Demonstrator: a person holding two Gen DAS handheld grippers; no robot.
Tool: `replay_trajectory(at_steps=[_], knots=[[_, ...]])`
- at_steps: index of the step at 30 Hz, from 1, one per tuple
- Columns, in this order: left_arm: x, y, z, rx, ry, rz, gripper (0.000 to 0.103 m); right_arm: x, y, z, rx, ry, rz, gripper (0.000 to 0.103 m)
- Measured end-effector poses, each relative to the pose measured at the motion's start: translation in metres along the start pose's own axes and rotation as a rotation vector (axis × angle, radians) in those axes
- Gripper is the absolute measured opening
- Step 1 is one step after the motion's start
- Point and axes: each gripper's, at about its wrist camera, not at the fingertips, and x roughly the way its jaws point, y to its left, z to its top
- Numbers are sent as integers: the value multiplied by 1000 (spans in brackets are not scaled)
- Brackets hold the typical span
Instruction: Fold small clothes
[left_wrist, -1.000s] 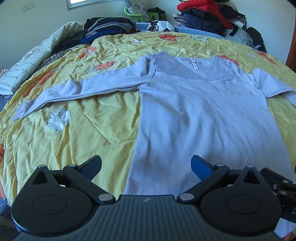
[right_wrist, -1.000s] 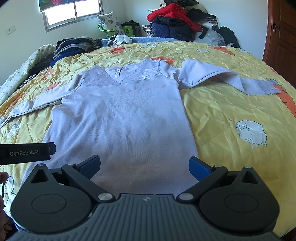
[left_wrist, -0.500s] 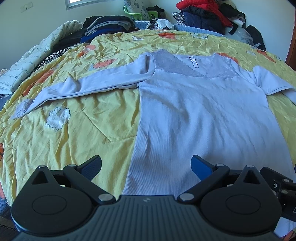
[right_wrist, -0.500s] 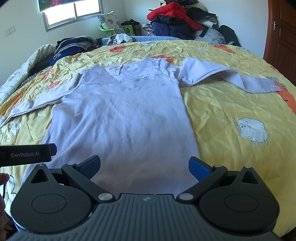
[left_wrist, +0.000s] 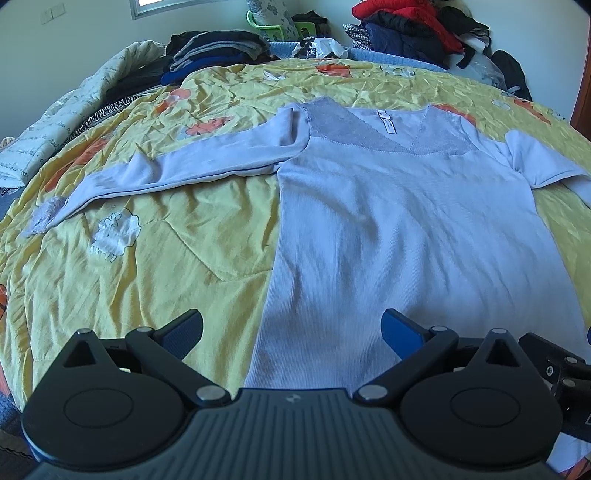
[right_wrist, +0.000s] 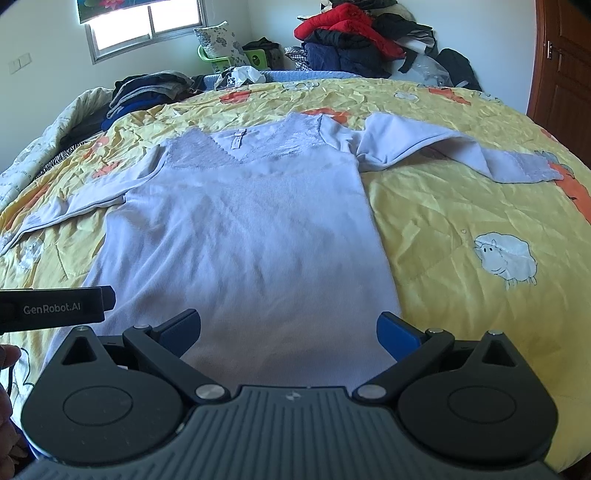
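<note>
Lilac long-sleeved top lies flat, sleeves spread, on the yellow quilt; left gripper and right gripper both gape empty at the hem, so pinch both corners evenly.

The near hem of the shirt is hidden behind the left gripper, and in the right wrist view behind the right gripper. The shirt's right sleeve is cut off by the right edge of the left wrist view; its left sleeve runs out at the left edge of the right wrist view. The label at the neckline is too small to read. The bed is cut off at its near edge and both sides.
</note>
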Motion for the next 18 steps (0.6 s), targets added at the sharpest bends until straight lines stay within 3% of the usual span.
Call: replay_trajectory(at_steps=[18], knots=[[2,1,4,2,1,5,103,2,-2,1,22,-4,14,103]])
